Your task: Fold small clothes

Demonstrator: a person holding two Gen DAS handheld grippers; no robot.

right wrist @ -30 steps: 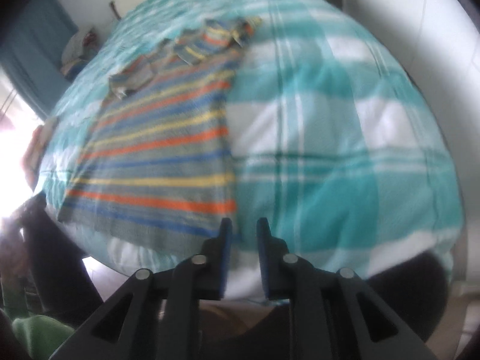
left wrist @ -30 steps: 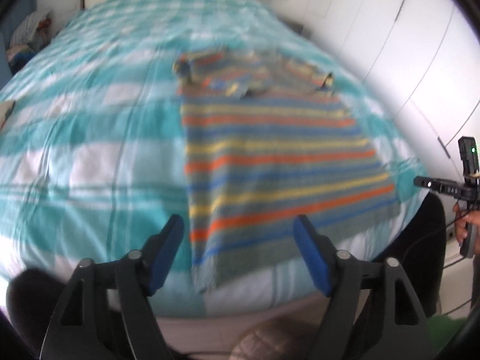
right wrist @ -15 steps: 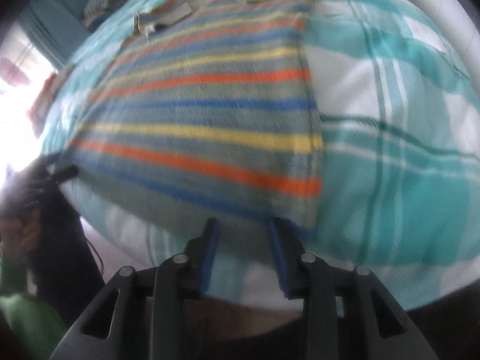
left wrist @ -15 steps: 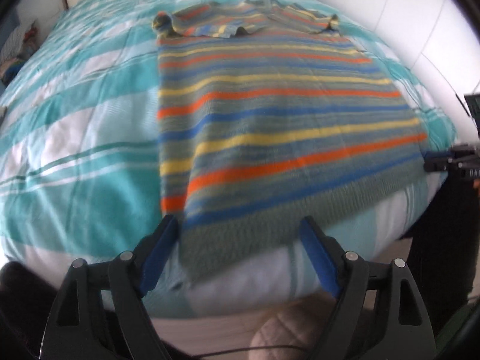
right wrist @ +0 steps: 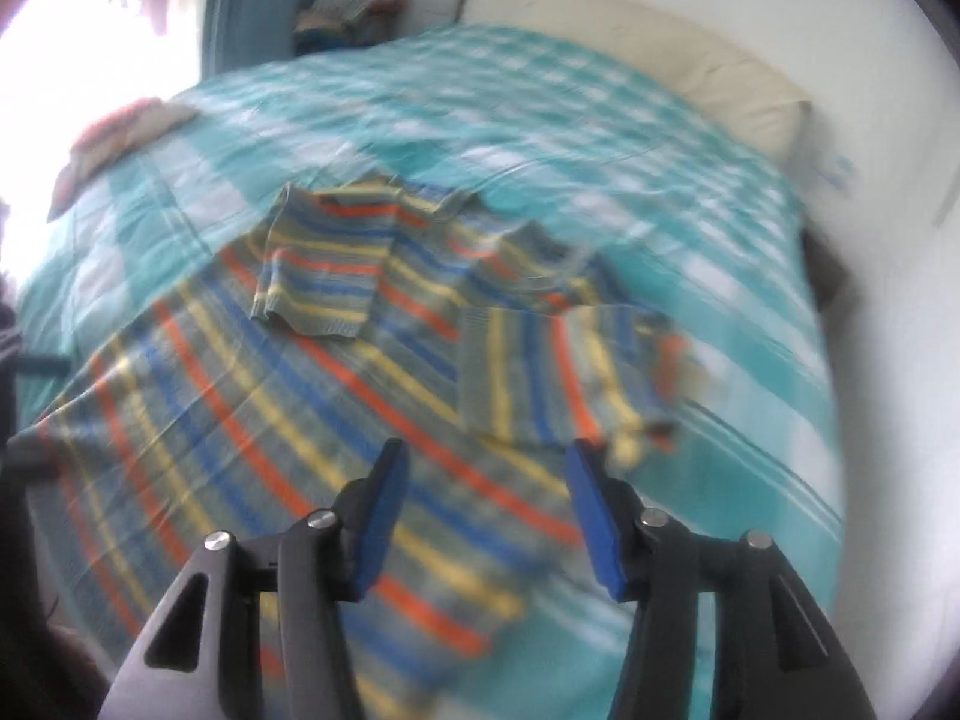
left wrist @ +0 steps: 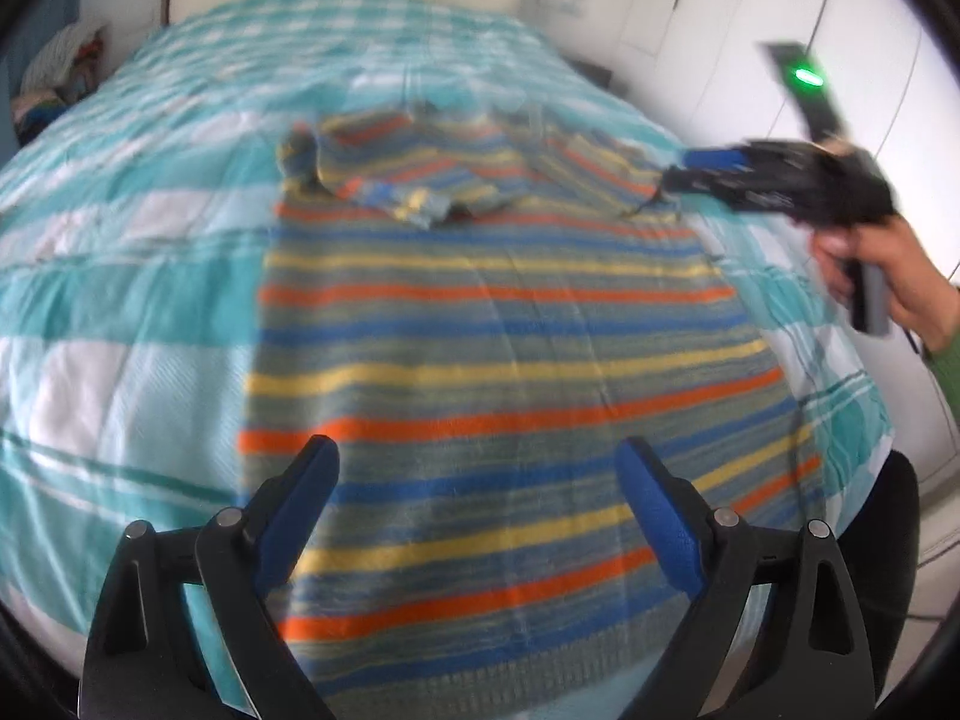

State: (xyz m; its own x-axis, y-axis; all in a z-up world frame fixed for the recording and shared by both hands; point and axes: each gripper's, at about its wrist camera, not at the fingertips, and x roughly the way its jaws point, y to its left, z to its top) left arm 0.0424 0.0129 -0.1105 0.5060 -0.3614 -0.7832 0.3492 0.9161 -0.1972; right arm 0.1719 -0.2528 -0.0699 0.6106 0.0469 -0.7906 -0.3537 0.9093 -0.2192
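Two grippers, both spread and empty. The sweater lies flat on the bed, hem toward the person, both sleeves already turned in across the chest. The left gripper hovers above the hem end. The right gripper is up near the shoulder, just short of the folded right sleeve.

Judged step: sleeves done, body fold pending. The next move calls for a pinch on each side of the sweater, then carrying one end over the other.

The left view alone shows the right gripper's body and the hand holding it; the right view alone shows both sleeve cuffs plainly, though blurred.
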